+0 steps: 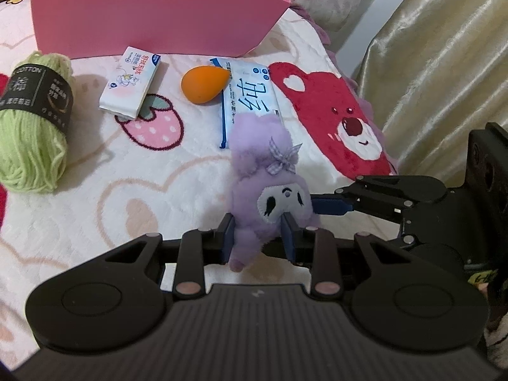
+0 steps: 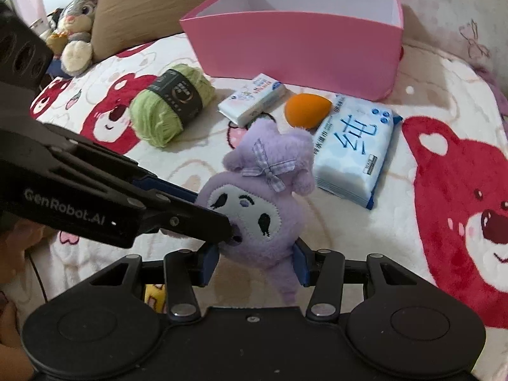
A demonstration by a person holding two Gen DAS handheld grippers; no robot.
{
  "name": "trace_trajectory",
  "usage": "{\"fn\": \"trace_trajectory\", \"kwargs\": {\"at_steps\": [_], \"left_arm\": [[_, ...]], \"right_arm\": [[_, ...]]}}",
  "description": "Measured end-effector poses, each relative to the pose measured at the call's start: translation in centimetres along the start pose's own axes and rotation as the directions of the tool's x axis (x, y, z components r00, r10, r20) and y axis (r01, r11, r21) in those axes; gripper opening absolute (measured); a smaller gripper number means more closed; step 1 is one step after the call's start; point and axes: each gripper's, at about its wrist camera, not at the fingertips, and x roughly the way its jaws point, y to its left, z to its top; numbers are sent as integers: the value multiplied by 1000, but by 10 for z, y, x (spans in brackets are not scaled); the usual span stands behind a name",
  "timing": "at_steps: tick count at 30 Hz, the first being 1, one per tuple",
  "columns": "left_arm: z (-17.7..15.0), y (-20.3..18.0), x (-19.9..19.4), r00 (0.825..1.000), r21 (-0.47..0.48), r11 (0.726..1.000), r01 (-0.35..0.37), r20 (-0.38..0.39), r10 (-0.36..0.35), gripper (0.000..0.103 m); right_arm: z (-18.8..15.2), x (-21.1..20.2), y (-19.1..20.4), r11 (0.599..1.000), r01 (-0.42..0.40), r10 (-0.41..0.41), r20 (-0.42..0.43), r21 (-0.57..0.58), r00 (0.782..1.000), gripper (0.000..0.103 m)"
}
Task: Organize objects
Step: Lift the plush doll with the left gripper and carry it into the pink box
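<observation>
A purple plush toy (image 1: 263,197) with a white face and a checked bow is held above the blanket by both grippers. My left gripper (image 1: 258,238) is shut on its lower body. My right gripper (image 2: 254,262) is shut on it too, and reaches in from the right in the left wrist view (image 1: 330,204). The toy also shows in the right wrist view (image 2: 263,197). A pink box (image 2: 295,54) stands open at the back. In front of it lie green yarn (image 2: 171,104), a small tissue pack (image 2: 254,98), an orange sponge (image 2: 306,108) and a blue wipes pack (image 2: 352,152).
Everything lies on a bed blanket (image 2: 397,222) printed with red bears. A brown pillow (image 2: 152,6) and a grey rabbit plush (image 2: 76,28) sit at the back left. A gold curtain (image 1: 444,63) hangs beyond the bed's right edge.
</observation>
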Motion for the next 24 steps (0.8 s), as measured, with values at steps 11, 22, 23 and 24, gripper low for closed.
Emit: {"fn": "trace_trajectory", "kwargs": {"at_steps": [11, 22, 23, 24], "left_arm": [[9, -21, -53, 999, 8, 1000, -1, -37, 1, 29], [36, -38, -101, 998, 7, 999, 42, -50, -41, 29], [39, -39, -105, 998, 3, 999, 46, -44, -46, 29], [42, -39, -108, 998, 0, 999, 51, -40, -51, 29]], "right_arm": [[17, -44, 23, 999, -37, 38, -18, 16, 999, 53], [58, -92, 44, 998, 1, -4, -43, -62, 999, 53], [62, -96, 45, 997, 6, -9, -38, -73, 999, 53], [66, -100, 47, 996, 12, -14, -32, -85, 999, 53]]}}
